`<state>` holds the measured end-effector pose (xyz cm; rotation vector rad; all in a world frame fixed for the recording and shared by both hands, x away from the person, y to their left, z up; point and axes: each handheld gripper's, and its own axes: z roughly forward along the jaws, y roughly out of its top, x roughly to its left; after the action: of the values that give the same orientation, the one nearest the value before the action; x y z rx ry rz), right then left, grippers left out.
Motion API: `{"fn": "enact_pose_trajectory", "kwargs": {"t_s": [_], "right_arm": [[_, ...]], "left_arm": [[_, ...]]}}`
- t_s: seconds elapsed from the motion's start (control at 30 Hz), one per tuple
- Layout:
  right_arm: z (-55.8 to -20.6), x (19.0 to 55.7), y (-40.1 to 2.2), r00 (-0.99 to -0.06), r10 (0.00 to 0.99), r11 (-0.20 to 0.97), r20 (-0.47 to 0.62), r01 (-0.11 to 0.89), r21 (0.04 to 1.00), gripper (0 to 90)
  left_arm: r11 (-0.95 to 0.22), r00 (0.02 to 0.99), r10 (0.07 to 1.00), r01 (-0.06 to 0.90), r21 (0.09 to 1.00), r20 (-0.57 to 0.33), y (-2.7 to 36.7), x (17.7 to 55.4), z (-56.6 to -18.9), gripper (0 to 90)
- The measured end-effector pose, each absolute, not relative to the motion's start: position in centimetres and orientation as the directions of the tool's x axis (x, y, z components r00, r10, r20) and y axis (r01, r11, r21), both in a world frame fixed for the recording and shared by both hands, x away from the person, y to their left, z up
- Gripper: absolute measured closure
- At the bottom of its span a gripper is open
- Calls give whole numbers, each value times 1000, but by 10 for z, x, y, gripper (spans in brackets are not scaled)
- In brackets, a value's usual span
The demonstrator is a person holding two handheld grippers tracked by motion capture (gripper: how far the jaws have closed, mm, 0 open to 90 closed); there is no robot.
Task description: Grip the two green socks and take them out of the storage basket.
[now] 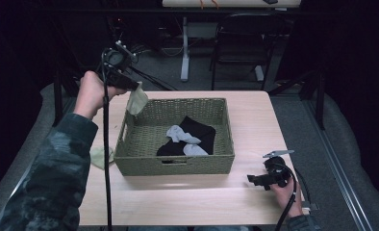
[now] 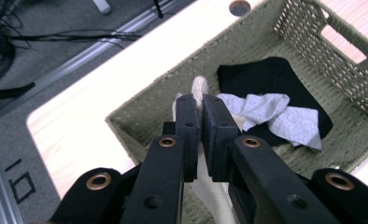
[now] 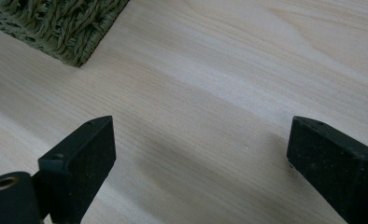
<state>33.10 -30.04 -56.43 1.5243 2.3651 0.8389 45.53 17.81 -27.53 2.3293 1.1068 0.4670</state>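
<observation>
Two socks, black (image 1: 197,132) and grey (image 1: 183,137), seemingly fill the basket (image 1: 178,163); left gripper (image 1: 132,89) pinches a pale sock (image 1: 137,100), right gripper (image 1: 255,180) gapes

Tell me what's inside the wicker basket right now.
Inside the basket lie a black garment and a grey sock crumpled on top of it. Whatever is under the black garment is hidden. The left gripper holds a pale sock above the basket's corner.

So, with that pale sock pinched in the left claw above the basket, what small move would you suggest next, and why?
Probably carry the left claw a little further in over the basket and open it. It is shut on the pale sock, which hangs over the basket's far left corner, close to the rim, and the black sock and grey socks already lie inside.
</observation>
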Motion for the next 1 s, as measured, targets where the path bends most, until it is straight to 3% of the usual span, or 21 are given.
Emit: {"fn": "enact_pose_trajectory", "kwargs": {"t_s": [0.67, 1.0], "right_arm": [[-564, 331, -300, -448, 885, 309, 123, 765, 566, 74], [-564, 331, -300, -451, 884, 311, 122, 764, 565, 74]], "left_arm": [[-409, 477, 875, 634, 656, 85, 255, 430, -246, 858], [-346, 394, 917, 701, 624, 67, 292, 425, -274, 857]]}}
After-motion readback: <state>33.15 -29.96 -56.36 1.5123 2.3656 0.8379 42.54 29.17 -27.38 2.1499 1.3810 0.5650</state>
